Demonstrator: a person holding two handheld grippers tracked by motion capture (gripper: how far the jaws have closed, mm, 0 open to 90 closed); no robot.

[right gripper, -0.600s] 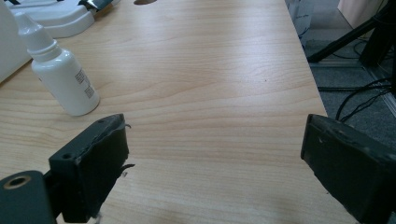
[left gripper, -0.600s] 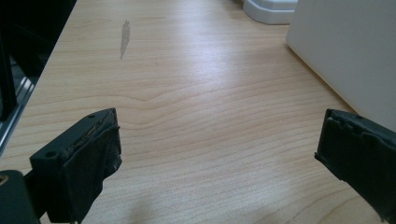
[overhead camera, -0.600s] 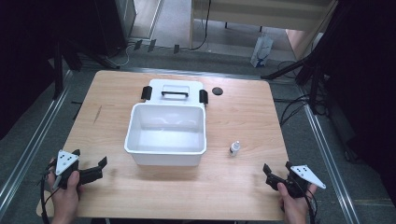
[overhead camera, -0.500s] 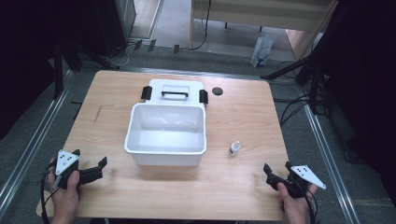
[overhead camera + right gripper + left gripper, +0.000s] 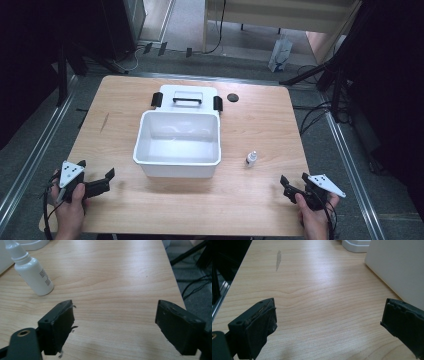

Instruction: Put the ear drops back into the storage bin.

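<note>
A white open bin (image 5: 178,165) stands in the middle of the wooden table (image 5: 260,125), and its white lid (image 5: 187,95) with a black handle lies flat just behind it. A small white dropper bottle (image 5: 251,159) stands upright to the right of the bin; in the right gripper view the bottle (image 5: 31,271) is ahead and left of the jaws. My left gripper (image 5: 104,181) rests near the front left corner, open and empty (image 5: 329,320). My right gripper (image 5: 286,186) sits near the front right corner, open with only bare wood between its jaws (image 5: 113,322).
A small black round cap (image 5: 232,97) lies on the table right of the lid. The bin's wall (image 5: 402,267) rises close on the right in the left gripper view. Metal rails, cables and dark stands surround the table.
</note>
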